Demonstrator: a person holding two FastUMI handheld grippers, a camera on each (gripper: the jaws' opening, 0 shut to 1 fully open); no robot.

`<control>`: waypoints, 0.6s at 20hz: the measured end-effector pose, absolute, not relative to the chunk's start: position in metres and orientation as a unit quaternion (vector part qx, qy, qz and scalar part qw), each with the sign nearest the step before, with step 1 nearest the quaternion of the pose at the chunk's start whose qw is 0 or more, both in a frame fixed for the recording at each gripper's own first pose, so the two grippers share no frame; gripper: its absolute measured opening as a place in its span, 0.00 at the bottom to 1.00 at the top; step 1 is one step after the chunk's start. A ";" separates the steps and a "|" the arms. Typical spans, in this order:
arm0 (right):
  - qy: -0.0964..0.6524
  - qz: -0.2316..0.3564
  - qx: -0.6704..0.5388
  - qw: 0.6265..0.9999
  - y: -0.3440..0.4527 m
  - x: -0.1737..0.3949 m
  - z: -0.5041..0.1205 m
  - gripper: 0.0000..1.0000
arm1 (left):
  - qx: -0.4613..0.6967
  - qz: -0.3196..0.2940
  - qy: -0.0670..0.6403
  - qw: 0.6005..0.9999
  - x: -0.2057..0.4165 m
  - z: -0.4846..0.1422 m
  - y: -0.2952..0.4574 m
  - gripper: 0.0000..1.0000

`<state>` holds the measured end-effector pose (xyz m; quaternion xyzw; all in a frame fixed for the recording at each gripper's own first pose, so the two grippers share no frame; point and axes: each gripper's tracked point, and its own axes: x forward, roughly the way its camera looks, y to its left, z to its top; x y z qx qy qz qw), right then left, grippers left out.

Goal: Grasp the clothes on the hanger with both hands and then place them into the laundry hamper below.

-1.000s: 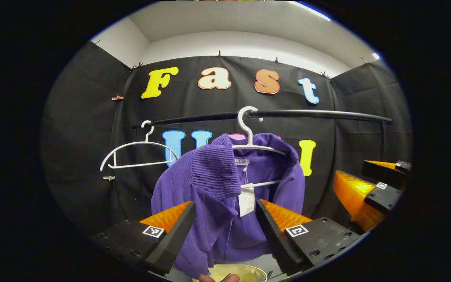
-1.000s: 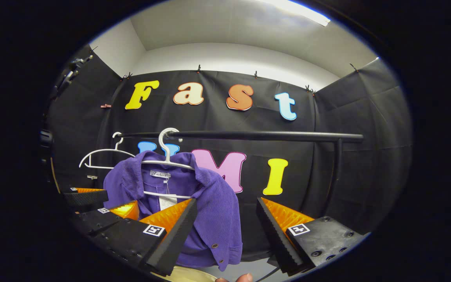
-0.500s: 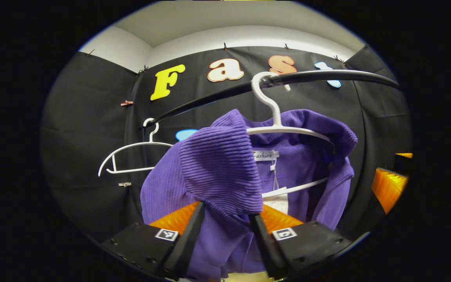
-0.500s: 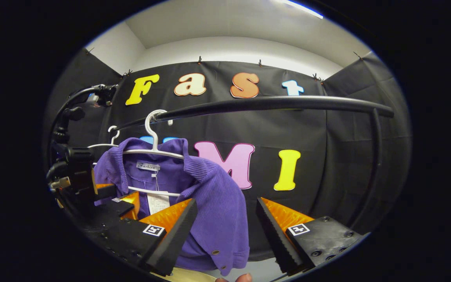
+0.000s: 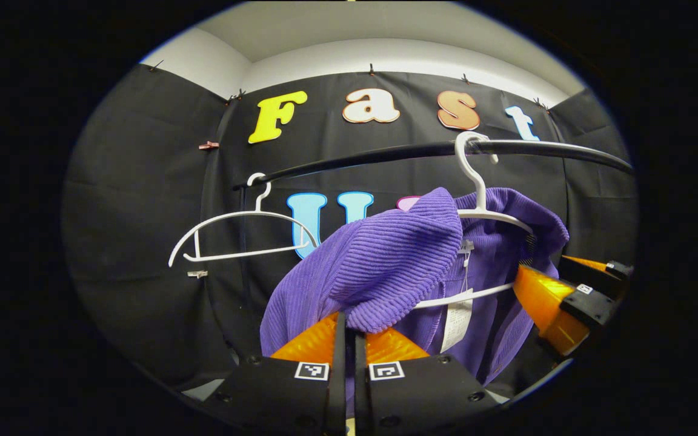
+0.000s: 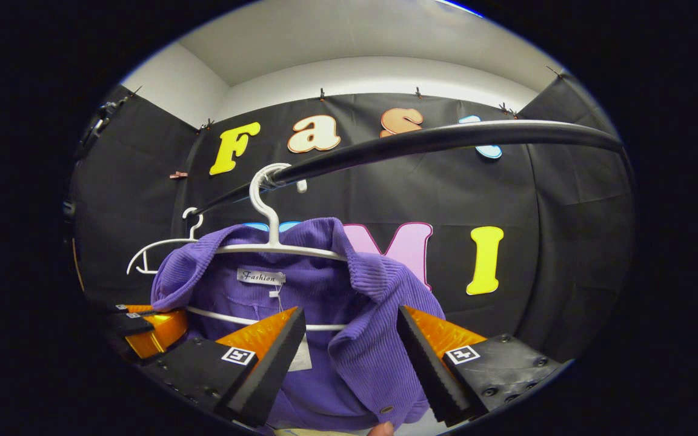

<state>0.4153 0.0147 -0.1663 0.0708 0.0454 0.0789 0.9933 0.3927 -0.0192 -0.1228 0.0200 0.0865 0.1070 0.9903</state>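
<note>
With your left gripper [image 5: 346, 339] already clenched on the near shoulder of the purple jacket [image 5: 397, 266], which hangs on the white hanger [image 6: 276, 245] on the rail [image 6: 422, 142], close your right gripper's [image 6: 349, 351] spread jaws on the other shoulder between them before lifting.

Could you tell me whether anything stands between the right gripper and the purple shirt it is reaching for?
Nothing visible does. The right gripper is open, its fingers either side of the purple shirt front on the white hanger. The left gripper is shut on the shirt's other shoulder.
</note>
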 end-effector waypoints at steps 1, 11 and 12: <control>0.048 0.067 0.074 0.994 0.013 0.422 -0.170 0.98 | 0.017 0.098 0.090 0.991 0.392 -0.123 -0.022 0.10; -0.005 0.056 0.004 0.998 -0.036 0.447 -0.168 0.05 | -0.047 0.078 0.101 0.991 0.385 -0.115 -0.009 0.05; 0.006 0.061 0.010 0.998 -0.036 0.441 -0.173 0.05 | -0.041 0.075 0.103 0.991 0.385 -0.115 -0.011 0.05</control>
